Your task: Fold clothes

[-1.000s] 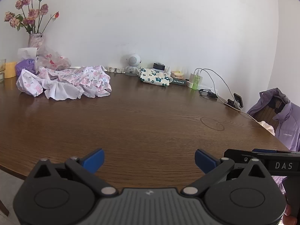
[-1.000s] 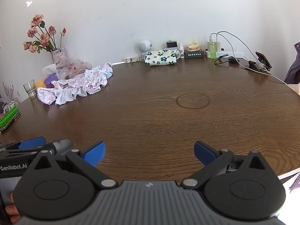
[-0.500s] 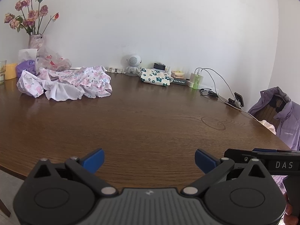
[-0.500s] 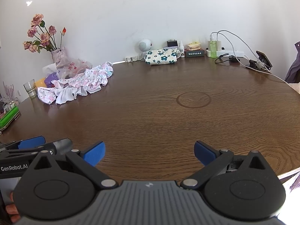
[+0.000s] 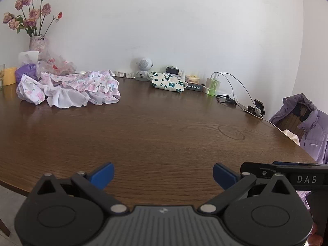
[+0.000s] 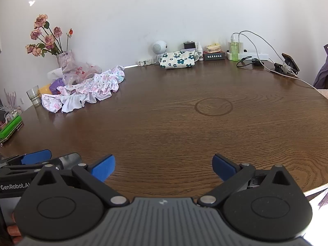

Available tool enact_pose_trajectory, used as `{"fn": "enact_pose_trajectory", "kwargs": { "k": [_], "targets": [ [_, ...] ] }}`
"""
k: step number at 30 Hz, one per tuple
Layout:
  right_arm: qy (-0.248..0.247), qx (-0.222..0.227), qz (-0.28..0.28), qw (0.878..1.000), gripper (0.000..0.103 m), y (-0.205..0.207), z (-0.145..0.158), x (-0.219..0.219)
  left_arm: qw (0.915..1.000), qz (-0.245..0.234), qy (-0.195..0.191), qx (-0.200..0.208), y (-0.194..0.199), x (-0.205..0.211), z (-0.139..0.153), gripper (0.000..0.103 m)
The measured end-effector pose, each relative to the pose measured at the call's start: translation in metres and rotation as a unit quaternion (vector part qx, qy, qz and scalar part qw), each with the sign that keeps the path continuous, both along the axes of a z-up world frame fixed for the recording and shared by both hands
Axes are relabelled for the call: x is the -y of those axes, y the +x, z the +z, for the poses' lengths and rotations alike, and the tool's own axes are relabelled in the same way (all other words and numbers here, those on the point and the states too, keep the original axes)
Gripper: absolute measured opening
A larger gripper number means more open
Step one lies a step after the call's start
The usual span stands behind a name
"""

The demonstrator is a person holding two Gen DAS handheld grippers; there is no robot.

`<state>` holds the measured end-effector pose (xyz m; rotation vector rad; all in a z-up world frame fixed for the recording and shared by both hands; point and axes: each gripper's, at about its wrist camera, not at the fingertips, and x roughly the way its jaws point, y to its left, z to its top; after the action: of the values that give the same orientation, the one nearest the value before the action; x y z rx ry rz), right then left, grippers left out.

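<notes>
Left wrist view
Left gripper: the left gripper (image 5: 163, 174) is low over the near edge of the table, its jaws spread wide with nothing between them.
Clothes: the heap of pink floral clothes (image 5: 69, 89) lies crumpled at the far left of the wooden table (image 5: 155, 127), well apart from the gripper.
Step in hand: I judge it is the reach for the first garment; nothing is folded yet from this heap.
How to do it well: go to the near hem of the heap, pinch only one layer, and pull it toward the bare middle of the table before spreading it.
Room: a vase of dried roses (image 5: 38, 42) stands behind the heap, a purple jacket (image 5: 307, 131) hangs on a chair at the right.

Right wrist view
Right gripper: the right gripper (image 6: 163, 167) is also released, jaws wide and empty, beside the left one.
Clothes: the heap (image 6: 88, 90) is far at the left; a folded cloth with dark flowers (image 6: 178, 59) lies by the wall.
Risk: the thin plastic bag (image 6: 82, 70) touches the heap and may come along.
Surface: dark, smooth wood with a ring mark (image 6: 213, 106); the cloth should slide easily.
Room: a drinking glass (image 6: 33, 97) stands near the heap, cables (image 6: 266, 61) at the far right.
</notes>
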<state>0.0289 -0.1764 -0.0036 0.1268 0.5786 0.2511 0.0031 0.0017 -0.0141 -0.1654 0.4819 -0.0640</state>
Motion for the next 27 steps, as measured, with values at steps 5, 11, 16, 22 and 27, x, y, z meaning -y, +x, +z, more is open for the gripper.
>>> {"fn": "enact_pose_trajectory", "kwargs": {
  "k": [5, 11, 16, 22, 27],
  "targets": [
    [-0.002, 0.002, 0.001, 1.000, 0.103, -0.0003, -0.0001, -0.0002, 1.0000, 0.000, -0.001, 0.001, -0.0005, 0.0000, -0.0003, 0.103],
    [0.003, -0.001, 0.003, 1.000, 0.103, 0.0013, -0.0009, 0.0007, 1.0000, 0.003, 0.001, 0.000, -0.0004, 0.0003, -0.0007, 0.103],
    [0.005, -0.005, 0.005, 1.000, 0.103, 0.0023, -0.0021, 0.0003, 1.0000, 0.006, 0.003, -0.002, -0.0004, -0.0006, -0.0009, 0.103],
    [0.004, -0.005, 0.008, 1.000, 0.103, 0.0027, -0.0026, -0.0014, 1.0000, 0.007, 0.004, -0.004, -0.0002, -0.0009, -0.0015, 0.103],
    [0.003, -0.007, 0.007, 1.000, 0.103, 0.0029, -0.0034, -0.0013, 0.9999, 0.008, 0.004, -0.006, 0.0007, -0.0006, -0.0023, 0.103]
  ]
}}
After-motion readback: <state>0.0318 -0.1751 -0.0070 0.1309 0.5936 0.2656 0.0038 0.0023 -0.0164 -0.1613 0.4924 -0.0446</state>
